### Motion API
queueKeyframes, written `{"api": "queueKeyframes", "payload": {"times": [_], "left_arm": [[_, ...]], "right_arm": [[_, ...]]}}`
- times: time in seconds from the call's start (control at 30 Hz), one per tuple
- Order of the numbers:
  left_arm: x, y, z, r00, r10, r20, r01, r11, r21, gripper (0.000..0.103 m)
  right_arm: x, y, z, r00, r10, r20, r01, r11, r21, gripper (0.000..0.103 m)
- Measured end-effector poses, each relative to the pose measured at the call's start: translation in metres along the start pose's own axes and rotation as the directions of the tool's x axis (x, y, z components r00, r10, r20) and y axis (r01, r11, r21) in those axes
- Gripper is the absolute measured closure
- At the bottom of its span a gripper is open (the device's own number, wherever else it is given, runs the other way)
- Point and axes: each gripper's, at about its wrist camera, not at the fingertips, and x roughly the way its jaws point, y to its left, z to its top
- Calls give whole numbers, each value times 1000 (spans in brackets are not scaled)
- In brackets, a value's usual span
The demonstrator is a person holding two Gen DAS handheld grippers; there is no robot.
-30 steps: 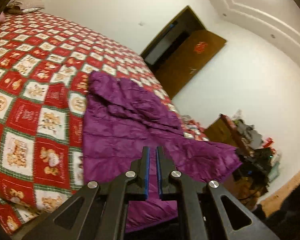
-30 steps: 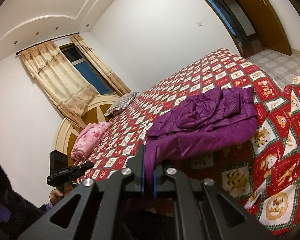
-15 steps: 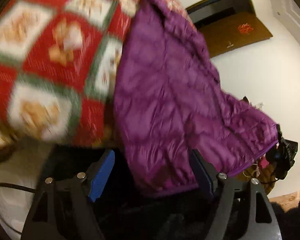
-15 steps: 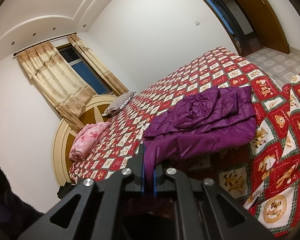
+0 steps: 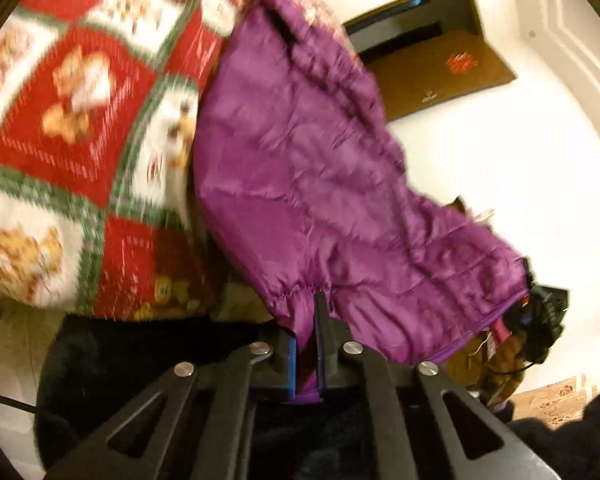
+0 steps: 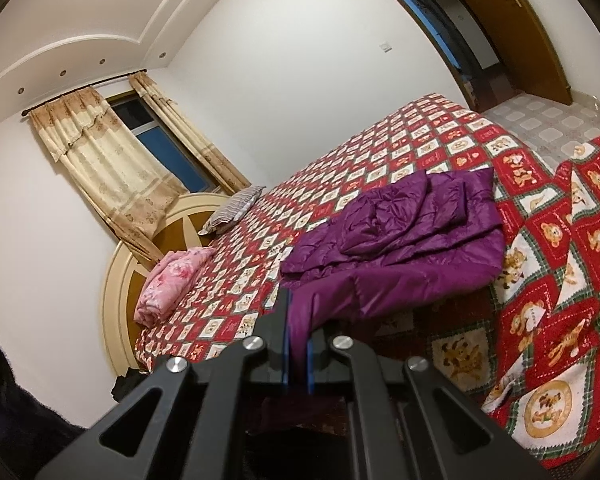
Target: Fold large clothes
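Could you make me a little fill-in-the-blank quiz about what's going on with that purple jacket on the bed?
1. The left gripper is shut on the hem of the ____ jacket.
2. The right gripper is ____ on another edge of the same jacket.
3. The jacket lies on a bed cover checked in red, white and ____.
4. Near the headboard lies a folded ____ blanket.

Missing words: purple; shut; green; pink

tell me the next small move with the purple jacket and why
Probably lift both ends together and carry them toward the far edge. The left gripper and right gripper are each shut on the purple jacket's near hem, which hangs off the bed.
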Motion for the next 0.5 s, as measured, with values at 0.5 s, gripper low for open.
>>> {"api": "queueKeyframes", "payload": {"times": [0.5], "left_arm": [[-93, -108, 101, 964, -124, 235, 65, 968, 243, 98]], "right_arm": [[1, 8, 51, 994, 57, 89, -54, 998, -40, 94]]}}
